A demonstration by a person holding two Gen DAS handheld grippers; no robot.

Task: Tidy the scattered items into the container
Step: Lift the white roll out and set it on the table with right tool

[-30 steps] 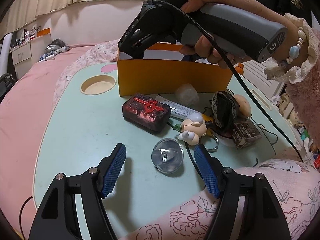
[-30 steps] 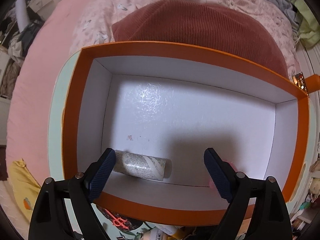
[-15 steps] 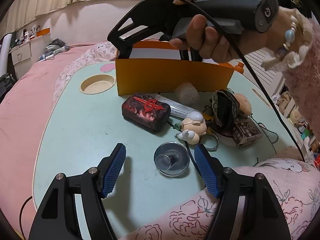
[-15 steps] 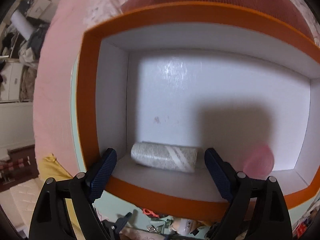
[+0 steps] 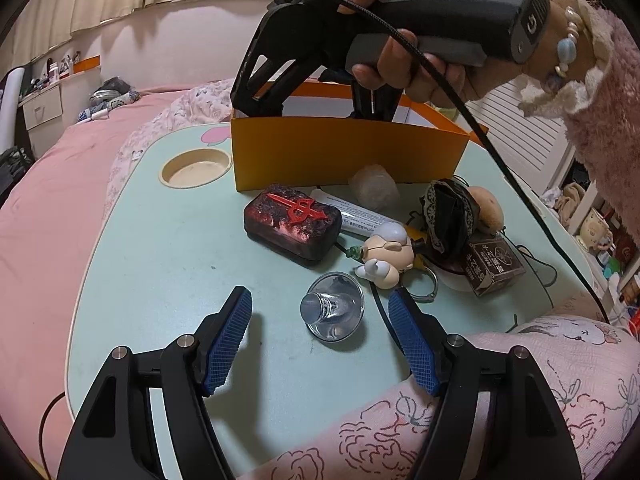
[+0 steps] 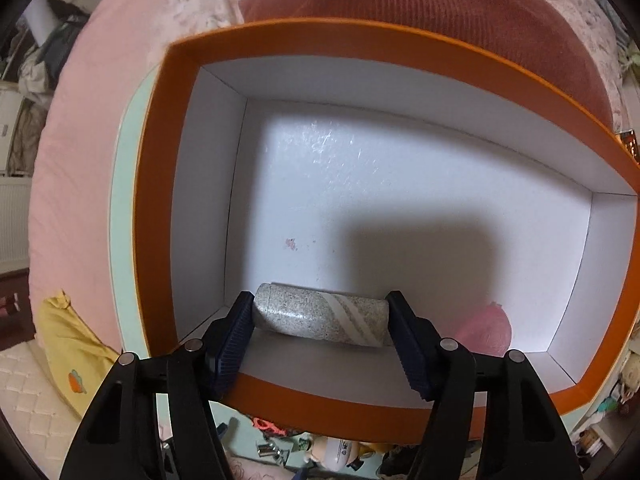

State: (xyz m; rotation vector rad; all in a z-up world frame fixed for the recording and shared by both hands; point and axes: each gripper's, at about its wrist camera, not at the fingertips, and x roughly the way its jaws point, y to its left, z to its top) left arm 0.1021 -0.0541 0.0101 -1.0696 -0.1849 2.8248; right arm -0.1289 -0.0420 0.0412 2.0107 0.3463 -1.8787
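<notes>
Mint-green lap table (image 5: 168, 240) sat on pink bedding (image 5: 44, 208), w/ a round cream cup recess (image 5: 196, 163) near its far left corner. Floral pink quilt (image 5: 460, 412) lay over table's near right edge. Rust-red ribbed cushion (image 6: 452, 20) sat just behind table's far side; yellow cloth w/ small orange motif (image 6: 68, 354) lay left of it. White drawer unit (image 5: 42, 106) stood at far left, clutter on top too small to ID.

We are in a bedroom at home.
We see a mint lap table (image 5: 152, 248) resting on a bed with pink bedding (image 5: 52, 184), and a cluttered white dresser (image 5: 42, 106) by the wall.
</notes>
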